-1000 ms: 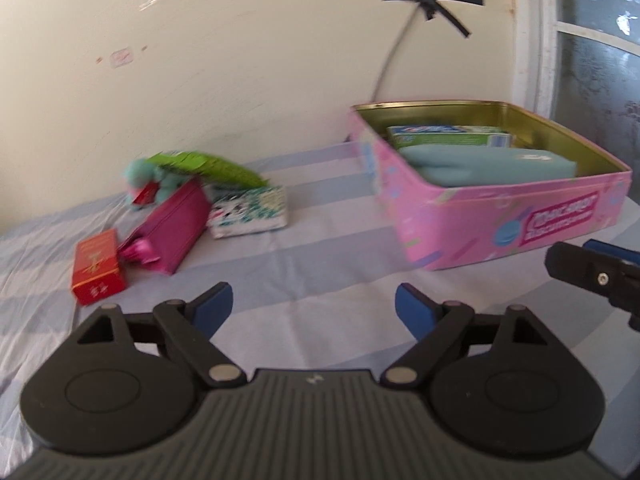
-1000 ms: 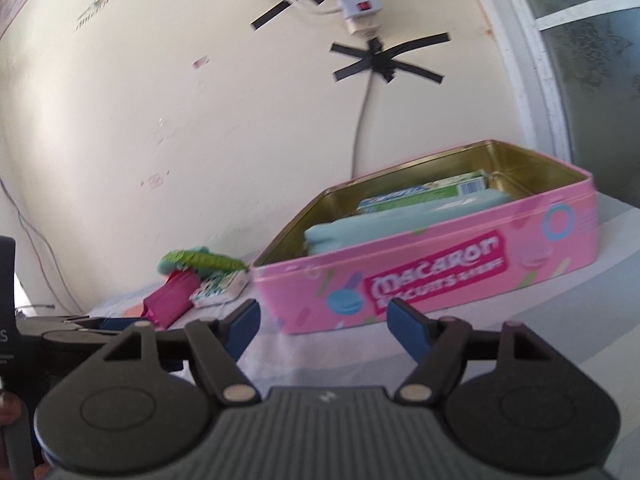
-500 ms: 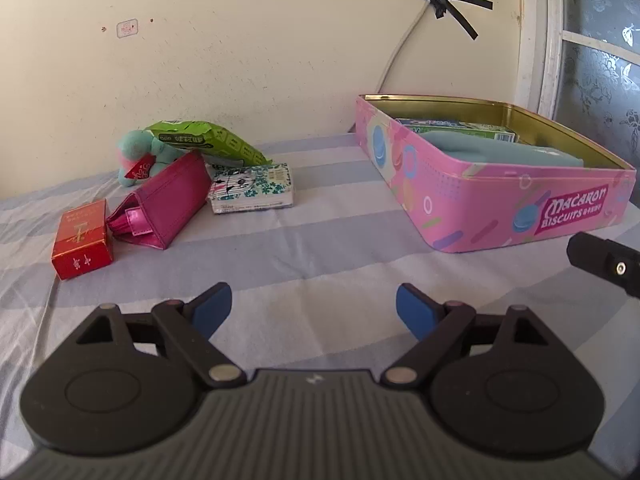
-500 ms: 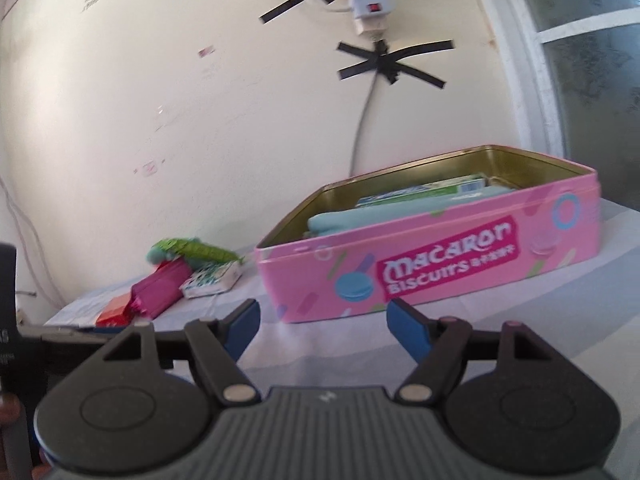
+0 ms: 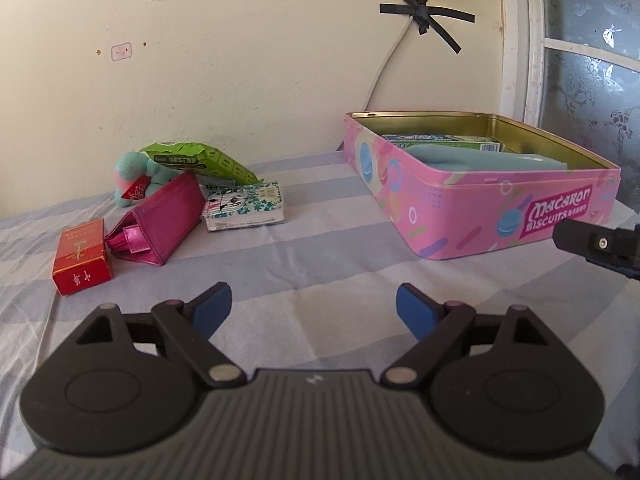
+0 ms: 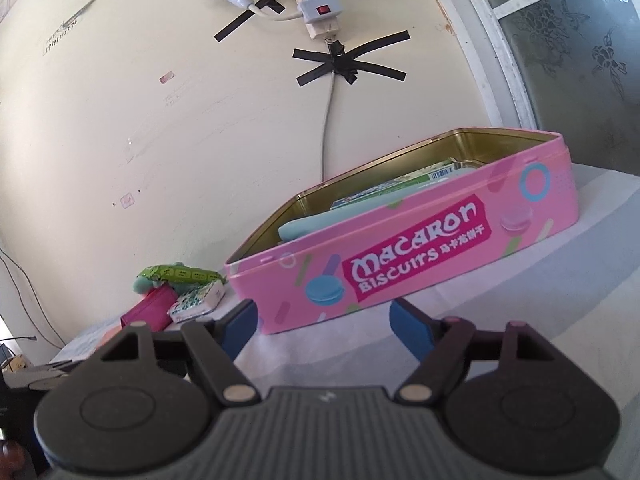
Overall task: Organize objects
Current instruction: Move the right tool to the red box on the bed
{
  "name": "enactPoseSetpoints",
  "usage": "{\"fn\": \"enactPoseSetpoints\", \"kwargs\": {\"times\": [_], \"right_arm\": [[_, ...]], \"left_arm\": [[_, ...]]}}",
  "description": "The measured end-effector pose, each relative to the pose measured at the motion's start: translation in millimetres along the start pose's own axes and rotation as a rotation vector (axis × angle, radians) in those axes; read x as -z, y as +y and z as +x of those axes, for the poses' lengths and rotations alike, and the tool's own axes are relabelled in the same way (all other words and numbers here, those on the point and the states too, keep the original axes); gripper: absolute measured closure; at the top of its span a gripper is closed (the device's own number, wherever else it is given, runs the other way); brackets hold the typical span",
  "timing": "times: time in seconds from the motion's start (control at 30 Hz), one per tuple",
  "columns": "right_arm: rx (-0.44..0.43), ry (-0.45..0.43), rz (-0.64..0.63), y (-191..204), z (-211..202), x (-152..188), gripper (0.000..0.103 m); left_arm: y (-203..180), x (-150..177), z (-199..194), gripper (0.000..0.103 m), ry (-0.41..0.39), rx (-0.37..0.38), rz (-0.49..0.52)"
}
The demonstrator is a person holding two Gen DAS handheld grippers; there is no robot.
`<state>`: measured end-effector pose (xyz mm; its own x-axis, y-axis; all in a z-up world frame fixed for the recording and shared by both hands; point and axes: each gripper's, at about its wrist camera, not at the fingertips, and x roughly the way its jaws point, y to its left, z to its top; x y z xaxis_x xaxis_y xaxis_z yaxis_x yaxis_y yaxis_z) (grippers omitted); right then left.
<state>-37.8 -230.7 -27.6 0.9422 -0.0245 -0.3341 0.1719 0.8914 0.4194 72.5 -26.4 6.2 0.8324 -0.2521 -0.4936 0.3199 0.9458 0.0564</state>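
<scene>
An open pink macaron biscuit tin [image 5: 492,216] sits at the right on the striped cloth; it also shows in the right wrist view [image 6: 420,256]. Inside lie a light blue flat item [image 5: 480,159] and a green box [image 5: 440,140]. At the left lie a red box [image 5: 82,256], a magenta pouch [image 5: 160,220], a floral tissue pack [image 5: 244,206], a green packet [image 5: 200,160] and a teal plush [image 5: 134,176]. My left gripper [image 5: 314,312] is open and empty above the cloth. My right gripper [image 6: 324,326] is open and empty just before the tin's front wall.
The wall stands right behind the objects, with a taped cable [image 5: 420,16] and power strips [image 6: 316,0]. A window frame [image 5: 536,40] is at the right. Part of the right gripper [image 5: 600,244] shows at the right edge of the left wrist view.
Both grippers have drawn back and tilted, so the views changed. The tin now shows lower and tilted in the right view. Both grippers stayed open.
</scene>
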Motion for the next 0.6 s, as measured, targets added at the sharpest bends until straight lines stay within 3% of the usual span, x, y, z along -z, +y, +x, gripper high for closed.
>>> {"fn": "enactPoseSetpoints", "kwargs": {"times": [0.6], "right_arm": [[0.004,-0.003,0.035,-4.9,0.6,-3.2,0.026]], "left_arm": [[-0.3,0.9,-0.7,0.012,-0.002,0.016,-0.006]]}}
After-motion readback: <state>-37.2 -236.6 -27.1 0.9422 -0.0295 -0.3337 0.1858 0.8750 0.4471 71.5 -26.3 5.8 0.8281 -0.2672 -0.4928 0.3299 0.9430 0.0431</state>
